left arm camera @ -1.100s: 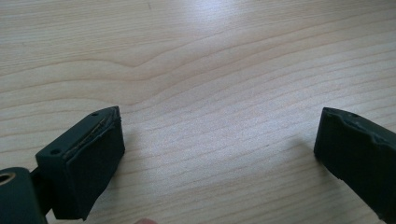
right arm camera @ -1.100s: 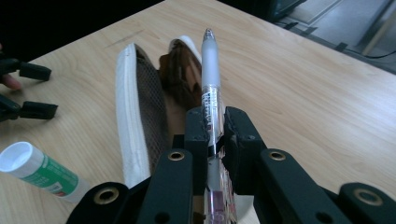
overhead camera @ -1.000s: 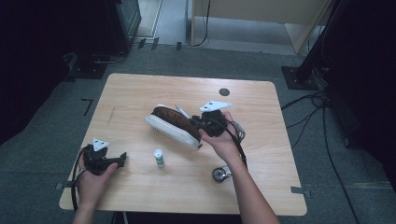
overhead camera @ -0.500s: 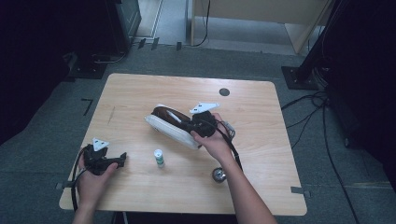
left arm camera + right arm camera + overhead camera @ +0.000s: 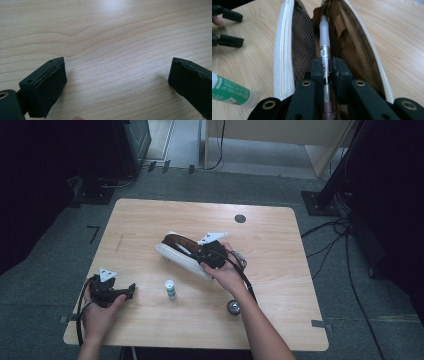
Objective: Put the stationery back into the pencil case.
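Note:
An open pencil case [image 5: 182, 254] with a white zip edge and brown lining lies mid-table. In the right gripper view its mouth [image 5: 304, 40] gapes wide. My right gripper [image 5: 327, 68] is shut on a clear pen [image 5: 324, 42] that points lengthwise into the case. From above, the right gripper [image 5: 206, 254] sits over the case's near end. My left gripper [image 5: 131, 290] rests near the table's front left, jaws wide open over bare wood [image 5: 117, 75], holding nothing.
A small white-and-green glue stick [image 5: 170, 289] stands between the two hands, seen lying at the left in the right gripper view [image 5: 229, 92]. A small round metal object [image 5: 232, 307] lies near the right forearm. A dark grommet [image 5: 240, 218] marks the table's far side.
The right gripper has come down and leftward with the pen, from above the case's right end to over its opening. The left hand has stayed put.

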A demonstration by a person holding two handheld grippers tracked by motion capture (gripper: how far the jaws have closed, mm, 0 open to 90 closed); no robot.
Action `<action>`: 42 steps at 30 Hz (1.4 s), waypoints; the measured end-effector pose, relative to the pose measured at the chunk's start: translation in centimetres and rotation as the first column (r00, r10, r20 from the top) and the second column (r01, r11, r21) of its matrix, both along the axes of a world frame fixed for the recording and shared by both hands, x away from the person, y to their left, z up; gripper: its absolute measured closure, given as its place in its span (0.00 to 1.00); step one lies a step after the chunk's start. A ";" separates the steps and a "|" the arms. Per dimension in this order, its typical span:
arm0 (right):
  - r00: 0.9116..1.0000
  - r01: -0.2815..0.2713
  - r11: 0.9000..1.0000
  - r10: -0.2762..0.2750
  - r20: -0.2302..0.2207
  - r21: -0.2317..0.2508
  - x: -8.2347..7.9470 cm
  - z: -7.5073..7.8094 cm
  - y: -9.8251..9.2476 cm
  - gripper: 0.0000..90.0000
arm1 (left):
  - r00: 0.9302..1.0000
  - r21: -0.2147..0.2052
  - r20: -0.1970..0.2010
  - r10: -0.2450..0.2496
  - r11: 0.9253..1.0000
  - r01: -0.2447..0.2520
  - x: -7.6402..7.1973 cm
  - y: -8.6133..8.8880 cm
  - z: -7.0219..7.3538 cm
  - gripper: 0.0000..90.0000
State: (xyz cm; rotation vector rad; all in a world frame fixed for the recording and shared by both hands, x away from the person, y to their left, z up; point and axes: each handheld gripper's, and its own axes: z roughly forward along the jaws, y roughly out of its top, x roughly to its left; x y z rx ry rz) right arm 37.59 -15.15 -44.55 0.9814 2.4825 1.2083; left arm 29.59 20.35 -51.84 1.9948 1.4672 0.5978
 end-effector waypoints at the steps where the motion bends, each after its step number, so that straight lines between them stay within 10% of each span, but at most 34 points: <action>1: 1.000 -0.003 1.000 0.003 -0.003 -0.004 0.0 -0.1 0.0 0.89 | 1.000 0.000 0.000 0.000 1.000 0.000 0.0 0.0 0.0 0.02; 29: 1.000 0.002 0.994 -0.003 -0.008 -0.111 -0.1 -0.9 0.3 0.90 | 1.000 -0.003 0.002 0.000 1.000 0.000 0.0 0.0 0.0 0.02; 42: 0.997 0.057 0.998 -0.057 0.050 -0.006 -0.9 1.2 -1.6 0.85 | 1.000 -0.004 0.002 0.001 1.000 -0.001 0.0 0.0 0.0 0.02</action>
